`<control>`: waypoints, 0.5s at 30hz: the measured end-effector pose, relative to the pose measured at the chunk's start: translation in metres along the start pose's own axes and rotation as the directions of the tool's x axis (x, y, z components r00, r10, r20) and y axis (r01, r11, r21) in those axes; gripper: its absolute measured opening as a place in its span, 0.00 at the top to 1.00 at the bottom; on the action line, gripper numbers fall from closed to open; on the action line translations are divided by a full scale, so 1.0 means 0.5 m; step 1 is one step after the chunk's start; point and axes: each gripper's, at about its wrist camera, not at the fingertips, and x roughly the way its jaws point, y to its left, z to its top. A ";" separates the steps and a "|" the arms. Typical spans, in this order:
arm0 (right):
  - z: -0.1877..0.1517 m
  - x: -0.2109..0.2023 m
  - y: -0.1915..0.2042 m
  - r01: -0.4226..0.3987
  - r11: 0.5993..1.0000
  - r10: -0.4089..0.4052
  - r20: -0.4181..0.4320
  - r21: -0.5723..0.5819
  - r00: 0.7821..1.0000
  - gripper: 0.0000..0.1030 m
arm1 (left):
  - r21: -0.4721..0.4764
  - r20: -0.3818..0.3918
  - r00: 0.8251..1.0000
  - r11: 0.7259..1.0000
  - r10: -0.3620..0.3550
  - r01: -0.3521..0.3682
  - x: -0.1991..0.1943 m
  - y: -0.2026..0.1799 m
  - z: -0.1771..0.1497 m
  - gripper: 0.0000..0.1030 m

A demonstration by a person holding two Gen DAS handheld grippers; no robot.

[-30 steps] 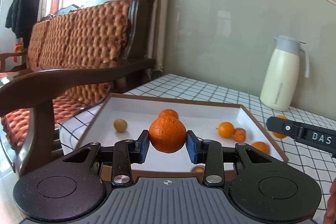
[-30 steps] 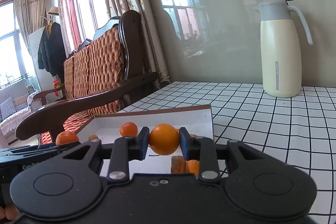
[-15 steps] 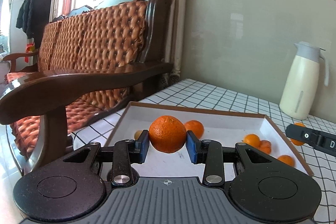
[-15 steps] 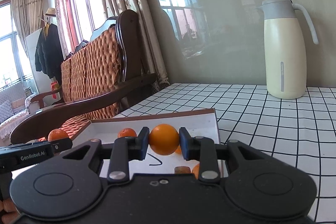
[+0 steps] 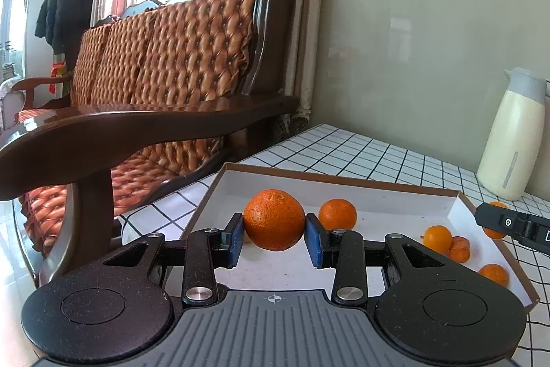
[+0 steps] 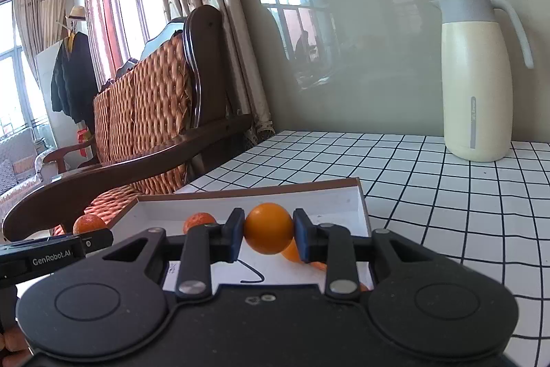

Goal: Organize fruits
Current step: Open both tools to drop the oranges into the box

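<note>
My left gripper (image 5: pixel 274 238) is shut on a rough-skinned mandarin (image 5: pixel 274 219), held over the near left part of a shallow white cardboard tray (image 5: pixel 343 178). Another mandarin (image 5: pixel 337 214) and several small orange fruits (image 5: pixel 437 239) lie in the tray. My right gripper (image 6: pixel 269 238) is shut on a smooth small orange (image 6: pixel 268 228) above the tray's right part (image 6: pixel 355 195). The right gripper's finger (image 5: pixel 512 225) shows at the right edge of the left wrist view, the left gripper's finger (image 6: pixel 55 250) at the left of the right wrist view.
The tray sits on a white table with a black grid (image 6: pixel 429 181). A cream thermos jug (image 6: pixel 476 74) stands at the back by the wall. A dark wooden sofa (image 5: pixel 165 81) with its armrest (image 5: pixel 137 129) runs along the table's left side.
Both grippers have shifted leftward along the tray with their fruit still held. In the left wrist view the jug and tray fruits slid to the right; the sofa looms larger.
</note>
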 end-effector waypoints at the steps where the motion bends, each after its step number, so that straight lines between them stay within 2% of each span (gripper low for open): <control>1: 0.001 0.005 -0.001 0.001 1.000 -0.001 -0.003 0.001 1.000 0.78 | 0.001 -0.003 1.000 1.000 0.003 -0.003 0.004 0.000 0.000 0.63; 12: 0.011 0.053 0.004 0.017 1.000 -0.018 -0.018 -0.020 1.000 0.77 | -0.006 -0.019 1.000 1.000 0.015 -0.015 0.035 0.005 0.006 0.63; 13: 0.011 0.056 0.002 0.028 0.999 -0.028 -0.016 -0.022 0.999 0.76 | -0.006 -0.022 1.000 1.000 0.015 -0.015 0.040 0.004 0.007 0.63; 15: 0.012 0.057 -0.002 0.065 0.998 -0.065 -0.013 -0.017 0.998 0.65 | -0.012 -0.027 0.999 1.000 0.024 -0.024 0.047 0.003 0.006 0.63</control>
